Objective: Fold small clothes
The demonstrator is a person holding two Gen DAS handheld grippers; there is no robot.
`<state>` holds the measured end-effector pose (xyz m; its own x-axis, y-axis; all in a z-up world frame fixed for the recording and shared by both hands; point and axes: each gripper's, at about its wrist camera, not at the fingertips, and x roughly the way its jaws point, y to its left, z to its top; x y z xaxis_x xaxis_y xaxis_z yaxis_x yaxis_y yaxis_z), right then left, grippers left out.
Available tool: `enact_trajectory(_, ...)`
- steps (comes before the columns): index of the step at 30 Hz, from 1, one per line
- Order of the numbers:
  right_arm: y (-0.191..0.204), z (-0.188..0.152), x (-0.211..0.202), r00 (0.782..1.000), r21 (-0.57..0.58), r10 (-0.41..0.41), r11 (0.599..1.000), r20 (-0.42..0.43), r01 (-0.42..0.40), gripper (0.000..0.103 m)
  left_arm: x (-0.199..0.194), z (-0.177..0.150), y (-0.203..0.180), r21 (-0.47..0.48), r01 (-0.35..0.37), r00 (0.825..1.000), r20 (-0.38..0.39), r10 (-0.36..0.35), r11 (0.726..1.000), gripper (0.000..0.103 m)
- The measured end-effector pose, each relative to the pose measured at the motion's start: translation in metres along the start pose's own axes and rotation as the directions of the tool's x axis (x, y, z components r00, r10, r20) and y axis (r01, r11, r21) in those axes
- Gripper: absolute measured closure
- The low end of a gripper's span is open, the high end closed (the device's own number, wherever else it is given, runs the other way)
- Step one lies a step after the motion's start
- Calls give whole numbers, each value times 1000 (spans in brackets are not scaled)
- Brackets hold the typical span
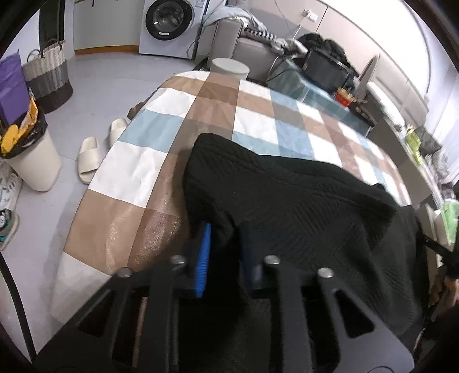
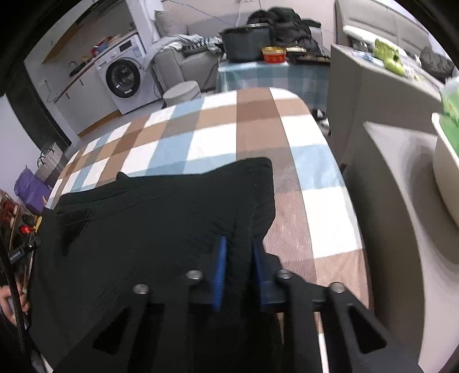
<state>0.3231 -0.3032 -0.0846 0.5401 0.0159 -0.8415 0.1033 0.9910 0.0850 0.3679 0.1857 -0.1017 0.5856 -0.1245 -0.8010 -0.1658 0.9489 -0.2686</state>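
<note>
Checked cloth in brown, white and pale blue covers the counter (image 1: 160,160) that fills the middle of both views. At the bottom of the left wrist view, the left claw (image 1: 223,252) is clenched on a fold of the black knitted garment (image 1: 301,206), its blue pads (image 1: 203,258) pressed against the bunched fabric. From there the garment spreads up and to the right across the centre of the frame, its far edge lying on the checked cloth.

At the bottom of the right wrist view, the right claw (image 2: 239,266) likewise grips a gathered ridge of the same garment between its blue pads (image 2: 220,275); the dark fabric runs from there to the left edge of the frame and up to a squared corner at mid-frame. Bare checked cloth lies to the right of that claw.

Beyond the counter's left edge in the left wrist view, a pair of pale slippers (image 1: 94,152) sits on the grey floor, with a white bin (image 1: 34,160) lined in black at the far left and a woven basket (image 1: 47,77) above it. A washing machine (image 1: 169,25) stands at the top of that frame, and a grey sofa (image 1: 249,51) heaped with clothes is to its right. In the right wrist view, a dark pot (image 2: 246,43) and a red tin (image 2: 274,55) stand on a smaller table at the top centre.
</note>
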Motion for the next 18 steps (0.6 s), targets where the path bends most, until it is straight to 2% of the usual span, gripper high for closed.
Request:
enact_trajectory(7, 0, 3, -25, 994, -23, 17, 1000, 108, -14, 95, -18, -4, 16, -69, 34, 997, 66, -30, 997, 91)
enact_trajectory(8, -1, 3, -25, 994, -20, 19, 1000, 110, -17, 95, -19, -4, 19, -84, 8, 997, 76, -2, 996, 97)
enact_trajectory(10, -3, 5, -22, 994, -10, 21, 1000, 110, -20, 95, -21, -2, 29, -113, -34, 995, 86, 44, 993, 99)
enact_trajectory(12, -5, 6, -17, 994, 8, 22, 1000, 109, -23, 95, -22, -1, 41, -156, -14, 997, 76, 26, 988, 99)
enact_trajectory(14, -7, 6, -10, 996, 25, 9, 1000, 92, -12, 95, -24, -2, 45, -161, -19, 997, 72, 30, 987, 99)
enact_trajectory(16, -9, 7, -2, 998, 33, -30, 999, 59, 28, 91, -26, -6, 45, -150, -25, 998, 56, 34, 988, 97)
enact_trajectory(18, -13, 6, 0, 999, 57, -37, 998, 35, 35, 80, -27, -10, 42, -131, -25, 999, 25, 28, 991, 93)
